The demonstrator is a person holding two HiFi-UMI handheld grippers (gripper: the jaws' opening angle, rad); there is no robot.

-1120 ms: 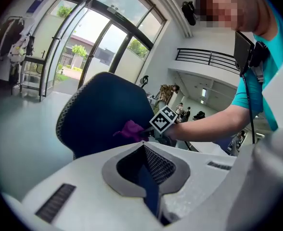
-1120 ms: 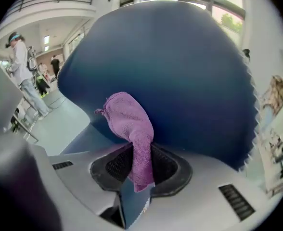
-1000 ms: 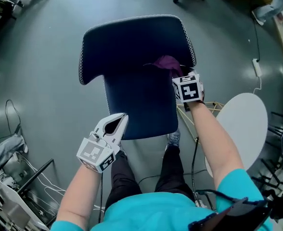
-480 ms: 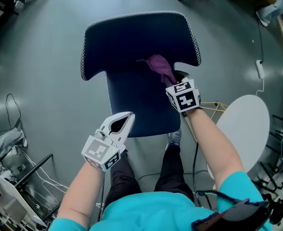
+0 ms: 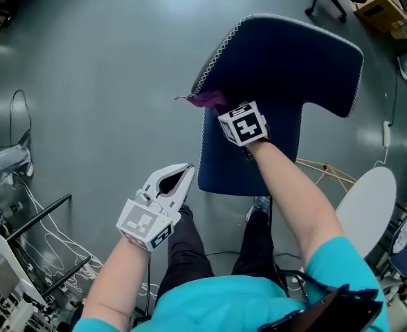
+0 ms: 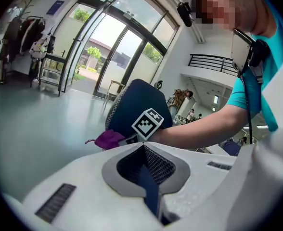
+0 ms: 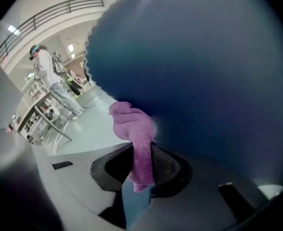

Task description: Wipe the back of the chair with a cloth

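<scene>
Right gripper [image 7: 140, 160]: jaws pinched on the purple cloth [image 7: 133, 129], with a wad bunched ahead of the tips and a tail hanging down between them. Left gripper [image 6: 146, 177]: jaws pressed together on nothing, held low by your left thigh, well apart from the chair.

Key relation: the cloth sits at the left edge of the chair back [image 5: 286, 68], right at the corner where the wide top panel narrows into the stem. From the right gripper, nearly all of the panel lies to the right and away from you. The panel's long axis runs left to right across the head view, tilted down at the far right. The right hand is the one on it. The left is not in reach without stepping in.

Versus a second ago: the cloth was near the right-centre of the back, then mid-panel, and now it is at the left edge, so the stroke ran right to left. The chair also sits further right and more skewed in the head view. The left gripper has barely moved.

Contact is unclear: the right gripper view is blurred, so the cloth may be on the fabric or just past the edge.
</scene>
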